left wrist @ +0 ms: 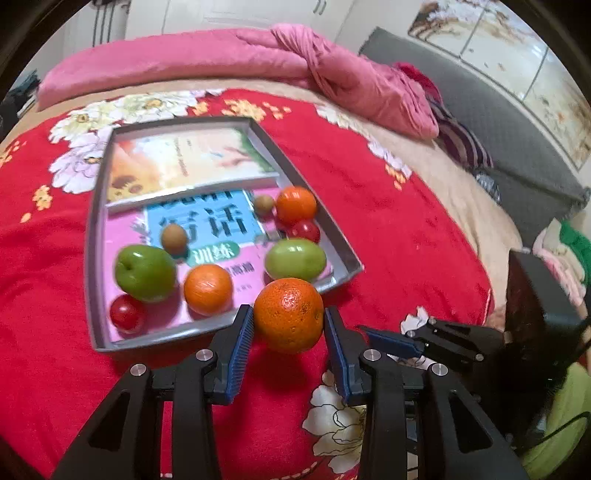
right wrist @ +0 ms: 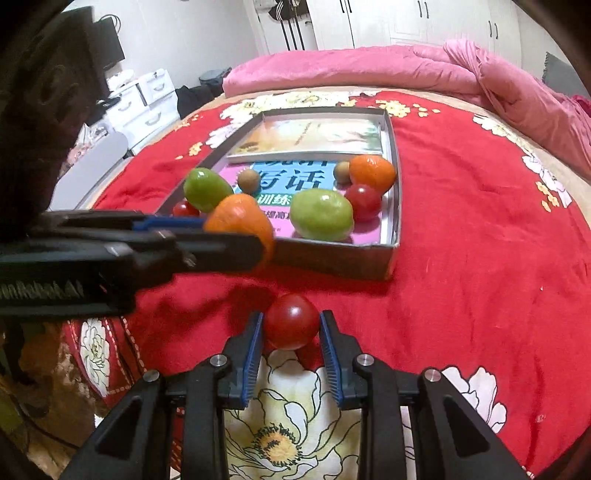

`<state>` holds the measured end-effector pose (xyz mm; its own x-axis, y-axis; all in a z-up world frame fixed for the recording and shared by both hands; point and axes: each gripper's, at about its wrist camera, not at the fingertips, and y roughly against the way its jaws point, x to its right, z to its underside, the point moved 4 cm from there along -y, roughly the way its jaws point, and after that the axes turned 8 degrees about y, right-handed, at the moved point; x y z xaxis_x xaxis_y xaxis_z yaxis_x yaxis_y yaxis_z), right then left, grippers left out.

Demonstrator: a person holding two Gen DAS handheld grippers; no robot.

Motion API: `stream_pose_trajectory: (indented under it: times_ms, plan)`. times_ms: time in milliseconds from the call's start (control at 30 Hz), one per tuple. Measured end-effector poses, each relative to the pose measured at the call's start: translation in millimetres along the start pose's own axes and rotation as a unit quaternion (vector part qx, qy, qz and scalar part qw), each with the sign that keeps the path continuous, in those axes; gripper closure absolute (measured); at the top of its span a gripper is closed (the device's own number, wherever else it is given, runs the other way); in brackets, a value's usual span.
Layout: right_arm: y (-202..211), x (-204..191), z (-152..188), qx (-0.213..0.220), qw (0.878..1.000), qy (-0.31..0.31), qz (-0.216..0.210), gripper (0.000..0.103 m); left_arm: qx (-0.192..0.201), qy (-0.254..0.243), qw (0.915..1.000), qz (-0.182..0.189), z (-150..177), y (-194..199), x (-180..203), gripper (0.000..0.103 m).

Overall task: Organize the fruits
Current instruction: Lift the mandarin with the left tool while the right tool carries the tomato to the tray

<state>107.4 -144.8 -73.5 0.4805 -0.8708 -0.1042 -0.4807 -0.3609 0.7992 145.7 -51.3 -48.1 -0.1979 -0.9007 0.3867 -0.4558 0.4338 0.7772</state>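
- My L gripper (left wrist: 289, 319) clamps an orange (left wrist: 289, 314), held just above the red blanket (left wrist: 388, 229), near the tray's (left wrist: 94, 236) front edge.
- My R gripper (right wrist: 291, 325) pinches a tomato (right wrist: 291, 322) over the blanket, in front of tray.
- Tray holds other fruit on books (left wrist: 207, 221).

A home bedroom. A bed (left wrist: 388, 229) fills both views, spread with a red floral blanket (right wrist: 461, 229) and a rumpled pink quilt (left wrist: 221, 62). White wardrobe doors (right wrist: 388, 22) line the far wall, and a white drawer unit (right wrist: 144, 99) stands beside the bed.
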Motion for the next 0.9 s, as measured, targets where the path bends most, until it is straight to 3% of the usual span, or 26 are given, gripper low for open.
stream_pose_trajectory:
  times_ms: [533, 900]
  plan:
    - [32, 16, -26, 0.080, 0.996, 0.009, 0.032, 0.072, 0.093, 0.055, 0.9938, -0.026, -33, 62, -48, 0.063]
    - [36, 28, -38, 0.098, 0.994, 0.010, 0.050, 0.072, 0.085, 0.058, 0.9938, -0.041, -30, 51, -55, 0.063]
